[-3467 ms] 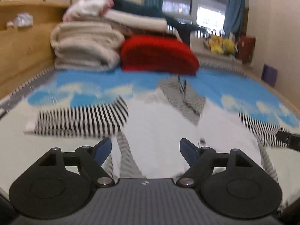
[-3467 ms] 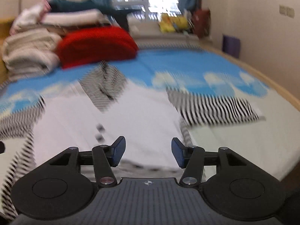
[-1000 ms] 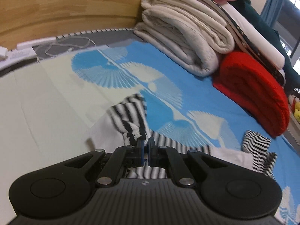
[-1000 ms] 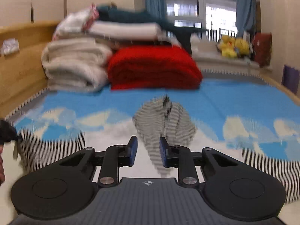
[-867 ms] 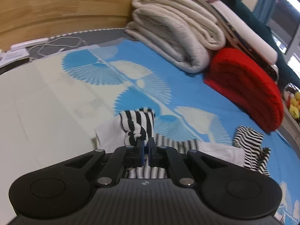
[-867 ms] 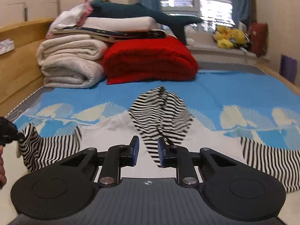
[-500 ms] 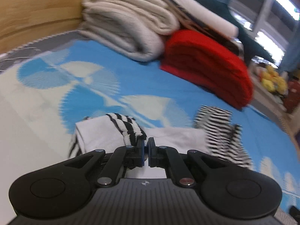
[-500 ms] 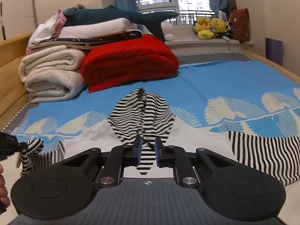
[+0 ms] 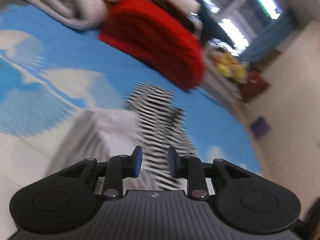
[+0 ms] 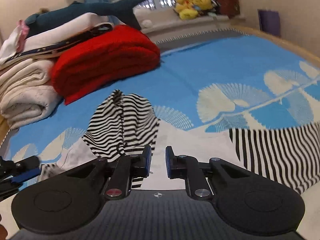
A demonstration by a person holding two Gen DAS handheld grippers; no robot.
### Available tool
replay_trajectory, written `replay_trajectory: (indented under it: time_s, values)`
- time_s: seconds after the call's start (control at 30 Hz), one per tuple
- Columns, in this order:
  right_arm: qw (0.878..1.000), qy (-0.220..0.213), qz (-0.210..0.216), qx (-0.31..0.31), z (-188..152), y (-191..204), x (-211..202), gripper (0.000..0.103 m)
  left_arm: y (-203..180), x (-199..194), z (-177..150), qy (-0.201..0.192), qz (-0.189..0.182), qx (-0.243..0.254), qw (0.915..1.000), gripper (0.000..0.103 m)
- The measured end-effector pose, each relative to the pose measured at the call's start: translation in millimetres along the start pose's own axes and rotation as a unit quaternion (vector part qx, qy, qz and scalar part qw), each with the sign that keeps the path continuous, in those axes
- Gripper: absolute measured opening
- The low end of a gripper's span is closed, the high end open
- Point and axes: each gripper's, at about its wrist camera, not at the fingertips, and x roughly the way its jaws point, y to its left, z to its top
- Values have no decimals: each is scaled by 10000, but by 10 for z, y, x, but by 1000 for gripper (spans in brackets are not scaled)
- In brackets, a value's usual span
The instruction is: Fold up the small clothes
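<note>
A small white garment with a black-and-white striped hood and striped sleeves lies on the blue-and-white bed sheet. Its right sleeve lies spread out flat. The left sleeve is folded in over the white body. My left gripper is open and empty, just above the body near the hood; it also shows at the left edge of the right wrist view. My right gripper is open a little and empty, over the white body below the hood.
A folded red blanket and a stack of cream blankets sit at the head of the bed, with a blue plush shark on top. Yellow plush toys lie by the window. A wooden bed rail runs along the right.
My left gripper carried the striped left sleeve in over the body, then opened and let it go. My right gripper opened slightly and shifted to the right.
</note>
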Motion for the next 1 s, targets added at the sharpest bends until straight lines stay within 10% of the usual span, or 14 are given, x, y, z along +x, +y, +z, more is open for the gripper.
replay_trajectory:
  time_s: [0.27,0.5,0.8,0.87,1.0]
  values:
    - [9938,948,575,-11,-217,148,394,26,301,240,-7,574,535,-162,9968,29]
    - [9665,1216,1377,-1795,-640,907,499,46,628,209,-61,835,1062,-621,9889,41]
    - [9309,1108,888,-3365,-1045,1209,717,42,919,6,56,701,1288,-1015,9840,41]
    - [9334,945,850,-3356,-1017,1186,683,15,949,-16,72,685,1300,-1031,9838,41]
    - [9704,619,1080,-2071,-750,964,545,11,972,-77,95,627,1326,-1041,9837,41]
